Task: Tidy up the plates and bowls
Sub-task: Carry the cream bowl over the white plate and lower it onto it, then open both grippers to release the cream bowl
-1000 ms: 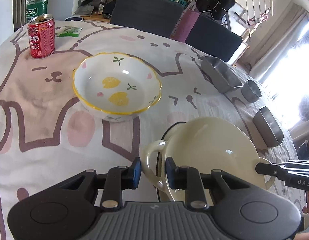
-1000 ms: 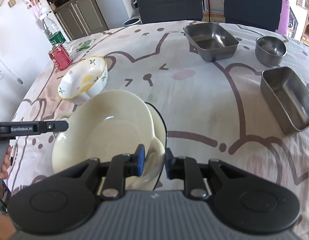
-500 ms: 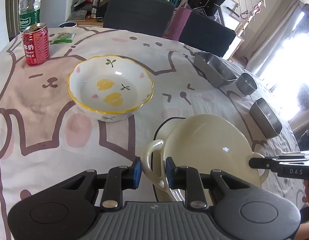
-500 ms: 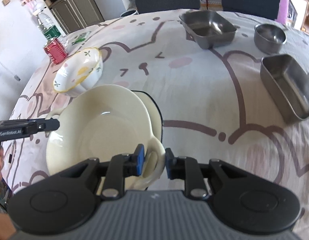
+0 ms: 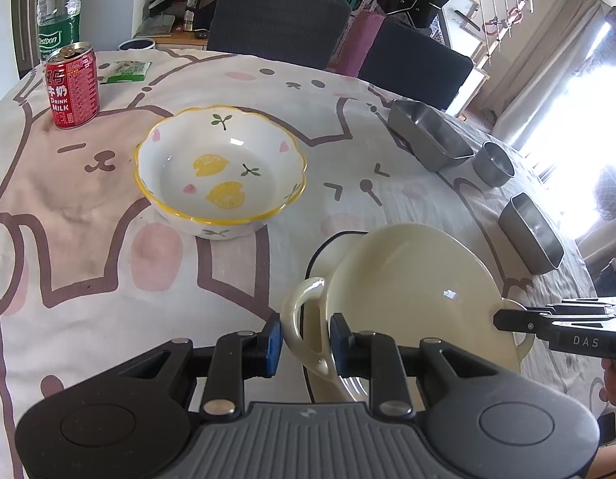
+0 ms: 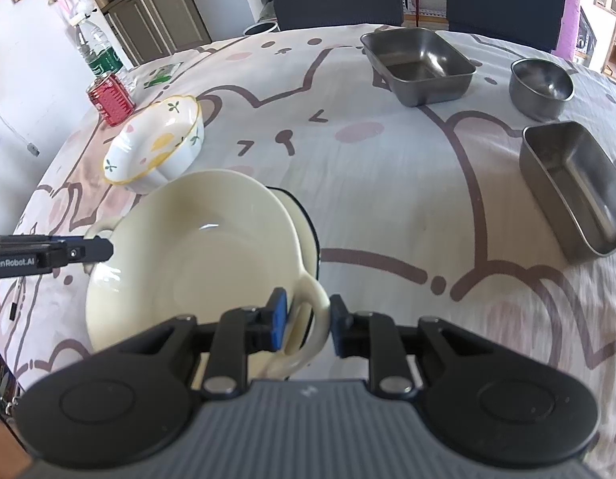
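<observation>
Since a second ago the cream bowl [image 5: 407, 299] sits a little higher and more tilted over the black-rimmed plate [image 6: 308, 235] beneath it, while the rest of the surface [image 5: 108, 259] is unchanged. At far left stand the water bottle [image 5: 58, 12] and the red can [image 5: 72, 86]; next comes the lemon bowl [image 5: 220, 171], empty and apart from everything else. Then the cream bowl, held by both ear handles: the left hand-held gripper [image 5: 306, 337] is closed to a narrow gap on the near-left handle, and the right hand-held gripper [image 6: 306, 321] pinches the opposite handle the same way. To the right lie a square steel tray [image 6: 419, 64], a small steel bowl [image 6: 541, 86] and a second steel tray [image 6: 575, 187], all empty. The step in hand looks like a two-handed carry of the cream bowl, either onto the plate or off it toward another stack; I cannot tell which. The next move calls for both grips holding evenly so the bowl stays level, then lowering it squarely so its base does not catch the plate's rim.
</observation>
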A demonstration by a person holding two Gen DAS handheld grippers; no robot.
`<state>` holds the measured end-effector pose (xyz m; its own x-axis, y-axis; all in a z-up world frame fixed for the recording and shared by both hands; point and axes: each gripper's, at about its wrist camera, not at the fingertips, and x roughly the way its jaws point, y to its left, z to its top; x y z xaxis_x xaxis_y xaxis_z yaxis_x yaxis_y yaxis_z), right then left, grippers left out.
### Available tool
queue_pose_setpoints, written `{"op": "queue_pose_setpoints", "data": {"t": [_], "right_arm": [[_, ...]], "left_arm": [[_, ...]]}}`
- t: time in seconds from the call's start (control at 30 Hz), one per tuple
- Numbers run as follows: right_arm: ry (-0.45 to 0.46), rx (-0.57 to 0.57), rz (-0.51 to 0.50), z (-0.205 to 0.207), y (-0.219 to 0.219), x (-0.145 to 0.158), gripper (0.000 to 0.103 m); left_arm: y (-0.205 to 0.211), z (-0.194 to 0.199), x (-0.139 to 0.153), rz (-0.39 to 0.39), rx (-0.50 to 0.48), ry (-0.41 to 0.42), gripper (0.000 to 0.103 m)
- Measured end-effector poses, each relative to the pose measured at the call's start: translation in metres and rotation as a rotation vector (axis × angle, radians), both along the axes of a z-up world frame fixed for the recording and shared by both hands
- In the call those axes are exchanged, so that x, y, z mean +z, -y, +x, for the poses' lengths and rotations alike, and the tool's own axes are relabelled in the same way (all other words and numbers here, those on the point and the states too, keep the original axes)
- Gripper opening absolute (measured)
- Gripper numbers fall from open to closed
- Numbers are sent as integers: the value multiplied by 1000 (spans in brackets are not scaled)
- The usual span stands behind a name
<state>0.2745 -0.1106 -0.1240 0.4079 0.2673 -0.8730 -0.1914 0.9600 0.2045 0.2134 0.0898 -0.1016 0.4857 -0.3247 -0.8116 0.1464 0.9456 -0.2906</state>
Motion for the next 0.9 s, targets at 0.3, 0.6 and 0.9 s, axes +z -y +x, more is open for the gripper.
{"op": "queue_pose_setpoints", "data": {"t": [0.3,0.6,0.9], "right_arm": [[10,-6,5,-2,-1,0,27],[40,-36,-16,-4,2,4,73],[199,-3,-10,-6,0,35,103]], "left_arm": [[2,-1,0,19,-14,-6,32],[5,-8,1,19,-41,-6,94],[-15,-5,21,-30,56,88,103]]}}
